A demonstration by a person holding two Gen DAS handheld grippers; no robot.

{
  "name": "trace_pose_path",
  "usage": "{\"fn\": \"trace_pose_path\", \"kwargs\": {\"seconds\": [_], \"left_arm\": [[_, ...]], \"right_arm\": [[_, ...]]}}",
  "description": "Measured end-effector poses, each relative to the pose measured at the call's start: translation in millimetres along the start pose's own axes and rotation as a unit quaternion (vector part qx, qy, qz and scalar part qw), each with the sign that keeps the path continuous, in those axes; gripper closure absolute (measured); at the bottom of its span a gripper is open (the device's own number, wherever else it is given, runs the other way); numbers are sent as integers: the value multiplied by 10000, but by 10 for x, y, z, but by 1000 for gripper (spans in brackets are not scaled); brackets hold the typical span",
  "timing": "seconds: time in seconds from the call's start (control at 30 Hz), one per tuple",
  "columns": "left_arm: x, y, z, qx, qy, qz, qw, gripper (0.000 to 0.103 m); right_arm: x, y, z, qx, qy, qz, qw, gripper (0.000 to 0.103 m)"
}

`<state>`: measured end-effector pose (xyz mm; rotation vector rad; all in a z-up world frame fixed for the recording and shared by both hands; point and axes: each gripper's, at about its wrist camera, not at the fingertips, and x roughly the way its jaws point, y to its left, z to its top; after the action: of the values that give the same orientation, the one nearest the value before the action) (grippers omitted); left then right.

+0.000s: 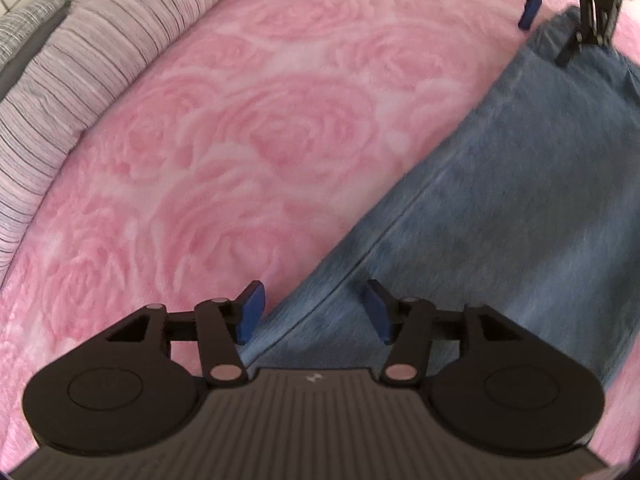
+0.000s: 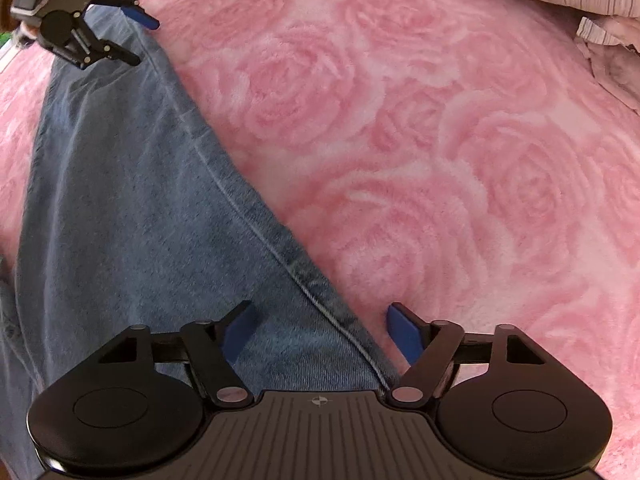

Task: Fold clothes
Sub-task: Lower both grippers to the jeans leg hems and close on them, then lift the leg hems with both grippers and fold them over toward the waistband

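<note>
Left wrist view puts your left gripper [image 1: 312, 308] over the seamed edge of the faded blue denim jeans [image 1: 500, 208], jaws spread, nothing pinched. They lie flat on the pink rose-patterned plush blanket [image 1: 240, 128], long axis running diagonally away toward your right gripper [image 2: 320, 330], likewise released and straddling that seam. A striped pillow [image 1: 80, 76] borders the blanket. You have no readable writing.

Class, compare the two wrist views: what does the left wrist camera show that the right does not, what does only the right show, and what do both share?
Only the left view: a grey-checked cushion beside the striped pillow. Only the right view: crumpled pale cloth at the far edge. Both: the jeans flat on the pink rose blanket, with the left gripper and right gripper open over the seam edge.
</note>
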<state>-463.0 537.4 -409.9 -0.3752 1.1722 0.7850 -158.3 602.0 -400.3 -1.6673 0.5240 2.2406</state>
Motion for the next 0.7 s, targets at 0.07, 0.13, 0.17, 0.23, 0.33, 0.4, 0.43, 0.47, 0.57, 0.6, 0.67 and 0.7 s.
{"fn": "trace_pose_path", "kwargs": {"seconds": [0.07,0.13,0.17,0.23,0.33,0.4,0.43,0.47,0.57,0.6,0.67,0.7], "left_arm": [[40,77,-10,-102,61,-183,9998,46],[74,120,5,-173,137,-318,9993,49],[69,116,6,-161,150,-348,9992,52],[23,41,0,-15,110,-384,9992,77],[-57,-148,-53,328,61,-135,9994,99],[-185,-290,-127,358,-57,137,9992,100],[-319,-370,-184,292,-185,291,9990,100],[-462,-450,-244,217,-320,446,9983,100],[-1085,-835,-545,-227,-680,761,9945,100],[-1296,-966,-647,-379,-799,863,9923,100],[-1717,-1227,-851,-682,-1036,1066,9865,100],[-1881,-1398,-989,-863,-1022,984,9861,100]], "right_arm": [[-10,0,-11,6,8,21,10000,40],[-24,16,-16,10,3,33,10000,54],[-31,24,-19,13,0,39,10000,65],[-72,70,-45,11,-50,9,10000,82],[-170,218,-116,-84,-205,-258,9994,94],[-277,377,-176,-177,-377,-606,9973,96],[-357,472,-204,-208,-500,-808,9953,96],[-453,574,-237,-228,-658,-1031,9922,96],[-800,998,-382,-382,-1107,-1628,9797,96],[-931,1181,-441,-456,-1259,-1830,9739,96],[-1173,1618,-599,-693,-1419,-2222,9621,96],[-1280,1841,-684,-765,-1462,-2371,9574,97]]}}
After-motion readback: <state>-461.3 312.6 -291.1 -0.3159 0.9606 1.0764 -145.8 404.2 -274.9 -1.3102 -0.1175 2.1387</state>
